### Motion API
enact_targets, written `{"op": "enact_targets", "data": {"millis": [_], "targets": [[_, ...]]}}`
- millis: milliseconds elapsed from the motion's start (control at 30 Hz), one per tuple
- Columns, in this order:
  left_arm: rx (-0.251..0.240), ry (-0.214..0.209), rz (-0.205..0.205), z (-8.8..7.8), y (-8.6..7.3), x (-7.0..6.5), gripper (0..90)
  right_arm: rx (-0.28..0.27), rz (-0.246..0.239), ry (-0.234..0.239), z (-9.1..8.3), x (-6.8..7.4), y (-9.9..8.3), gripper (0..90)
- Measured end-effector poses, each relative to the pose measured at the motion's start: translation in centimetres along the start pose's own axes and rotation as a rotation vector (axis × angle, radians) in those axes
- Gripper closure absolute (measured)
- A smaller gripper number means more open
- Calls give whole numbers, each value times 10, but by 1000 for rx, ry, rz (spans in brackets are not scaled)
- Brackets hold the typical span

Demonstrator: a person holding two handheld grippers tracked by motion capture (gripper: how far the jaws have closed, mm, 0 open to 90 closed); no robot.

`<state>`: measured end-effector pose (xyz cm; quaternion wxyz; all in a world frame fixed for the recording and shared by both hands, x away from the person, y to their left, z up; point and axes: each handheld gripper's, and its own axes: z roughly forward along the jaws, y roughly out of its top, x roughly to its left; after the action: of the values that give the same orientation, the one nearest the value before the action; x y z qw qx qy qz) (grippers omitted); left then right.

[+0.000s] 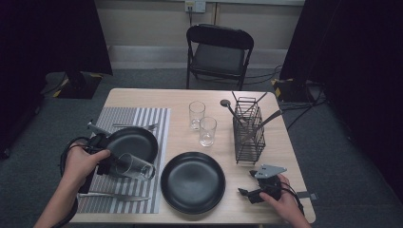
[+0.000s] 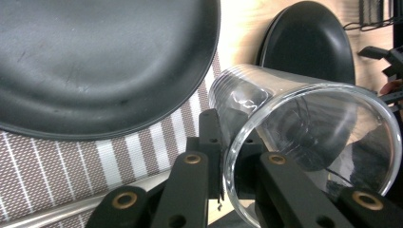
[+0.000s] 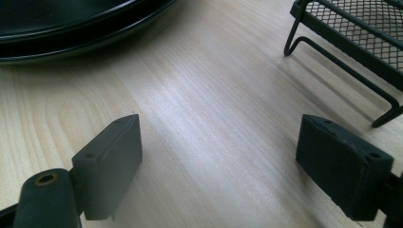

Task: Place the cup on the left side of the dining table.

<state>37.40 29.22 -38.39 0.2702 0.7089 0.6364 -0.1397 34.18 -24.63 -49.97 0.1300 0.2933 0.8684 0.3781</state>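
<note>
A: High view? B: Left tongs (image 1: 110,165) hold the glass (image 1: 135,166) tipped sideways over the mat (image 1: 142,121), beside a plate (image 1: 133,142); probably being placed there.

A: Left gripper view? B: Clamped across its rim (image 2: 228,161); one jaw inside.

A: Right gripper view? B: Right tongs (image 3: 218,164) apart, idle on the worktop (image 3: 214,85).

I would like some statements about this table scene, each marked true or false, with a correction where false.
1. The left gripper grips a drinking glass by its rim, one jaw inside and one outside. True.
2. The held glass stands upright. False: it lies tilted on its side above the striped placemat.
3. The right gripper is shut on a fork. False: its jaws stand open over bare table.
4. Two more glasses stand beside the wire cutlery caddy. True.
5. Both black plates lie on the placemat. False: one does.
</note>
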Motion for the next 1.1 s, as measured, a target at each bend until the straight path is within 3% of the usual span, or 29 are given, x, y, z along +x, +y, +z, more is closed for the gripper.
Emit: {"op": "enact_targets", "data": {"millis": [267, 333, 500, 667, 833, 933, 1100], "targets": [[8, 12, -5, -1, -6, 7, 853, 0, -1, 0, 0, 0, 0, 146], [10, -8, -4, 0, -7, 8, 853, 0, 0, 0, 0, 0, 0, 146], [15, 4, -14, 2, -10, 10, 853, 0, 0, 0, 0, 0, 0, 146], [21, -11, -24, 7, -13, 14, 852, 0, 0, 0, 0, 0, 0, 146], [29, 6, -38, 10, -15, 17, 853, 0, -1, 0, 0, 0, 0, 146], [45, 27, -24, 11, -17, 19, 848, 0, -1, 0, 0, 0, 0, 146], [50, 12, -29, 11, -17, 21, 845, 0, -1, 0, 0, 0, 0, 146]]}}
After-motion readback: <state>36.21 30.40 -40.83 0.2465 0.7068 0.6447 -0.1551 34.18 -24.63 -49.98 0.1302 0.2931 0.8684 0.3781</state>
